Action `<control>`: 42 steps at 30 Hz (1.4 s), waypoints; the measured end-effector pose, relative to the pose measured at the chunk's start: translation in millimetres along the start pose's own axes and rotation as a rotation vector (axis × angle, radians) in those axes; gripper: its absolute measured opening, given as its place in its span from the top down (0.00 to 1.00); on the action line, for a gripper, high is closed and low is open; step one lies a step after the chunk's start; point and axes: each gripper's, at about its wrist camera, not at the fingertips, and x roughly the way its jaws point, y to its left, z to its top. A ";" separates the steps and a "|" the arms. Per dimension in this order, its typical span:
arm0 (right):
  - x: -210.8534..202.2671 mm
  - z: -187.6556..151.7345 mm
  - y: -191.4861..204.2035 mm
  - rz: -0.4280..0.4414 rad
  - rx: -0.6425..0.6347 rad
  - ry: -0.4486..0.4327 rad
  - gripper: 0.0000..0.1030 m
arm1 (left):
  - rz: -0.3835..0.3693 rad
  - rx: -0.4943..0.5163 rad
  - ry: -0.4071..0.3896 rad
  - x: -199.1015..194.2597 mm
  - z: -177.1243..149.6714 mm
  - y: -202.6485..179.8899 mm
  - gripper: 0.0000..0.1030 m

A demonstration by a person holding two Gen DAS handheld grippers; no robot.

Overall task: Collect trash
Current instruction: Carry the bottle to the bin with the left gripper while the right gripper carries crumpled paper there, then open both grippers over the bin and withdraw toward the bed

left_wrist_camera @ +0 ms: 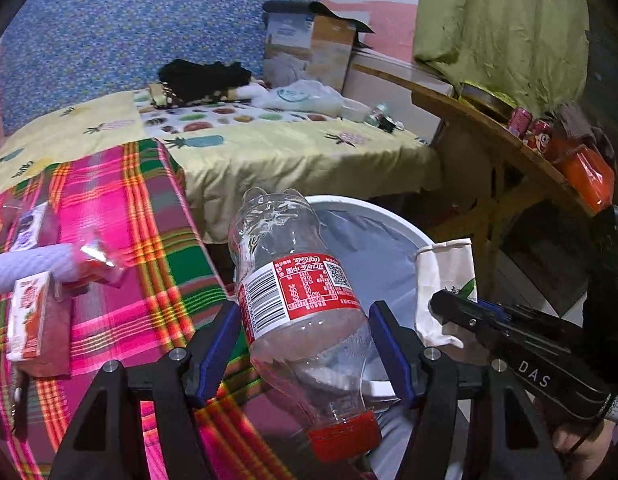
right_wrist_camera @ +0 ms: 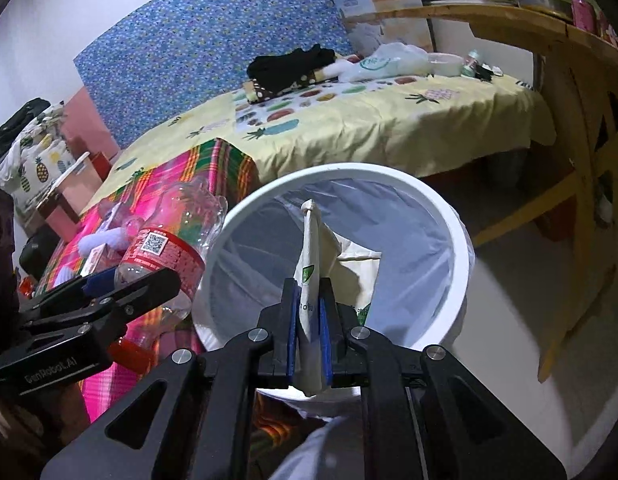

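A white lined bin [right_wrist_camera: 461,240] stands beside a bed spread with a pink plaid cloth [left_wrist_camera: 121,208]. At the bin's rim, the left gripper [left_wrist_camera: 305,344] clamps an empty cola bottle [left_wrist_camera: 297,288] across its labelled waist; light, thin-walled and slick, it likely dents if squeezed harder. Over the bin's mouth, the right gripper [right_wrist_camera: 309,320], nearly closed, pinches a flattened paper cup [right_wrist_camera: 313,264], soft and weightless, best held by its crease.

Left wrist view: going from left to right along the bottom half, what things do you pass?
Small red-and-white carton → empty clear plastic cola bottle with red label → white lined trash bin → white paper bag → right gripper.
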 end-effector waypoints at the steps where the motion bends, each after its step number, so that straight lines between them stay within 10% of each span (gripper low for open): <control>1: 0.7 0.2 -2.1 -0.005 0.004 0.003 0.89 | -0.004 0.003 0.005 3.1 0.6 -1.0 0.35; 21: -4.2 4.8 -14.1 -0.037 0.013 -0.011 0.71 | 0.022 0.009 -0.029 -0.9 1.2 -0.2 0.34; 26: -10.1 6.6 -5.3 -0.020 -0.014 -0.029 0.54 | 0.044 -0.007 -0.053 -17.2 -1.6 4.2 0.34; 42: -18.2 0.9 38.7 0.043 -0.123 -0.034 0.54 | 0.173 -0.088 -0.084 -69.1 -27.1 41.0 0.34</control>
